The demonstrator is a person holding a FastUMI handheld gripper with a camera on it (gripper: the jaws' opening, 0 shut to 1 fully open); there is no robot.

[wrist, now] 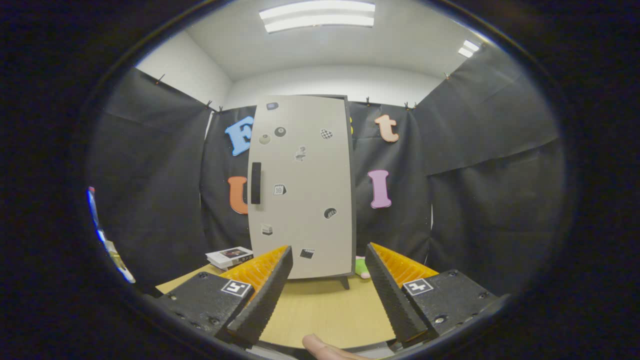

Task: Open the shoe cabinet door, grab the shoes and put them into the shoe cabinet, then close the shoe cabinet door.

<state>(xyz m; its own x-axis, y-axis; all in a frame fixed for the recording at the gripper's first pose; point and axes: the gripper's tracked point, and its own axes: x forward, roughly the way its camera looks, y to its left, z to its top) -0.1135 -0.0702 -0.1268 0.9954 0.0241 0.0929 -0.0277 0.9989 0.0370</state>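
Gripper view: tall grey shoe cabinet [300, 190] stands shut, far on the wooden counter [325, 310]; fingers [327, 285] spread, empty. Shut suits start or finish.

The gripper [327, 262] hovers with its fingers spread wide, nothing between them but the light wooden tabletop [320, 310]. Beyond the fingertips stands the tall pale grey shoe cabinet [300, 185], its sticker-dotted door closed, its black vertical handle [256, 182] untouched. A small stack of books [229, 257] lies beside the cabinet, left of the left finger.
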